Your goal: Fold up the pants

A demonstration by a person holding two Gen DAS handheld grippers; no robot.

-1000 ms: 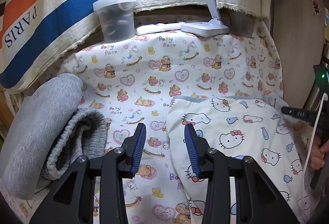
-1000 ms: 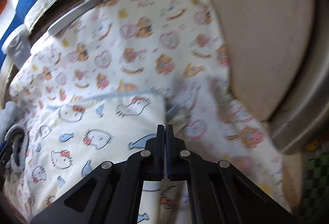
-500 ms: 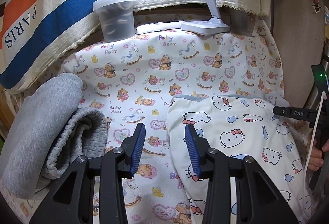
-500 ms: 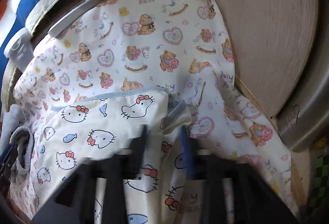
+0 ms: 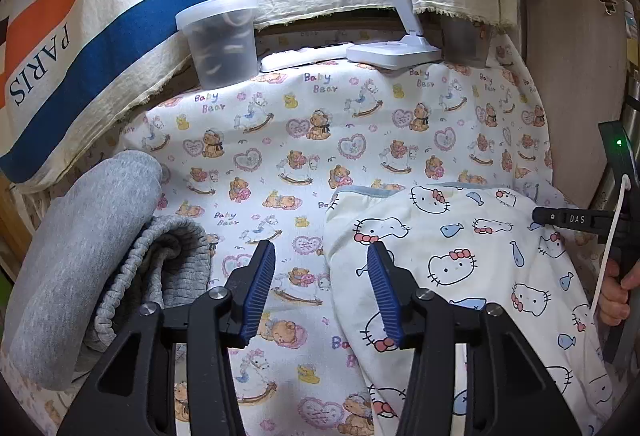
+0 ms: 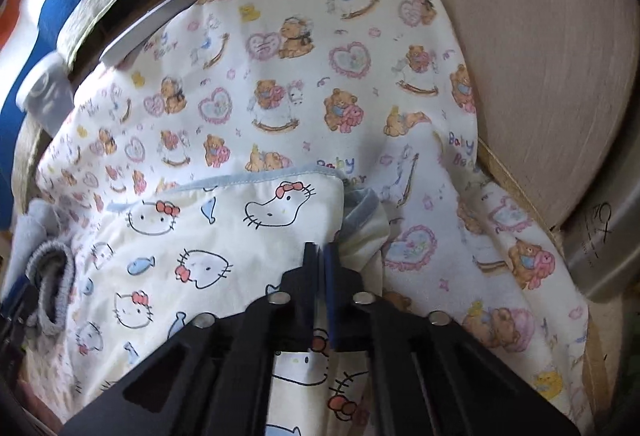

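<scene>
A broad stretch of the bear-printed cotton sheet (image 5: 288, 140) is left bare in the middle. The left side is blocked by rolled grey knit garments (image 5: 84, 248), the back by a translucent plastic tub (image 5: 220, 40) and a white lamp base (image 5: 392, 52), and the right by cream cat-printed pants (image 5: 460, 256) and a beige panel (image 6: 540, 48).

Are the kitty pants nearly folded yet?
Not yet. The kitty pants lie spread on the bear sheet, no neat bundle visible. In hand: the right tool is shut at their waistband corner; the left tool, jaws just opening with nothing between, hovers by their edge. Folding over remains.
</scene>
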